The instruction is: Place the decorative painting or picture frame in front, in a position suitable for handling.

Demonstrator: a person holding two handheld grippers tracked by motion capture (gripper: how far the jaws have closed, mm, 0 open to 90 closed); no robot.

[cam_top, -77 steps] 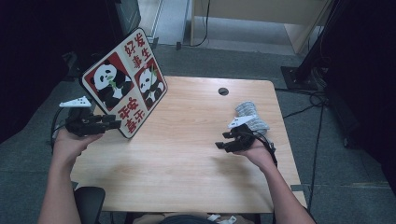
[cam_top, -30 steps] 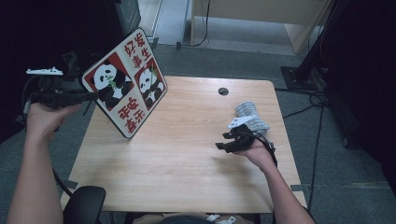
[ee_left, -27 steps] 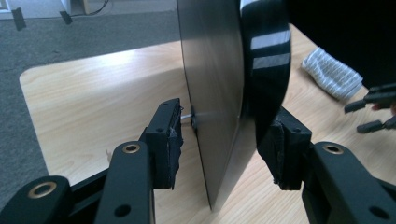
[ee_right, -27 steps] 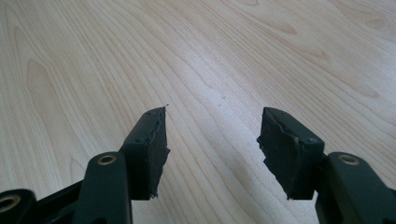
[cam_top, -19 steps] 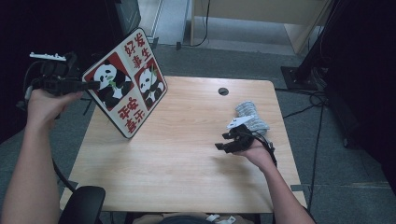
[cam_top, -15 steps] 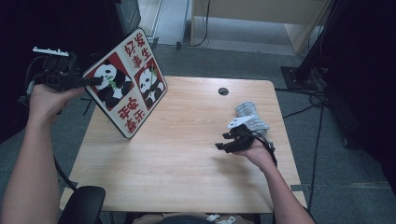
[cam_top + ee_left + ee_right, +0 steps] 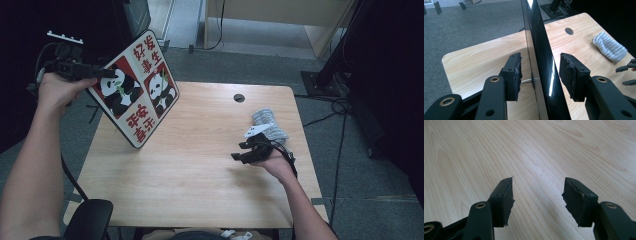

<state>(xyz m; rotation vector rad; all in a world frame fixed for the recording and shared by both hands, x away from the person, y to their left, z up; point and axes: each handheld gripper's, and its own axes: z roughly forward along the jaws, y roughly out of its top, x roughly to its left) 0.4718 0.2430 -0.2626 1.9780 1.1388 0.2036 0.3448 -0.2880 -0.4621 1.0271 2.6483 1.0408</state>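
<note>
panda board (image 7: 541, 62) edge-on between left gripper (image 7: 540, 72) fingers, untouched

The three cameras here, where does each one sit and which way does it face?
High view: above the person's side, looking forward and down on the wooden table; both forearms, left gripper, right gripper.
Left gripper view: rides that gripper, looking along the red panda sign board's edge between its open jaws.
Right gripper view: looks down at bare tabletop between open jaws.
Shared: high and left gripper views both show the grey knitted cloth.
</note>
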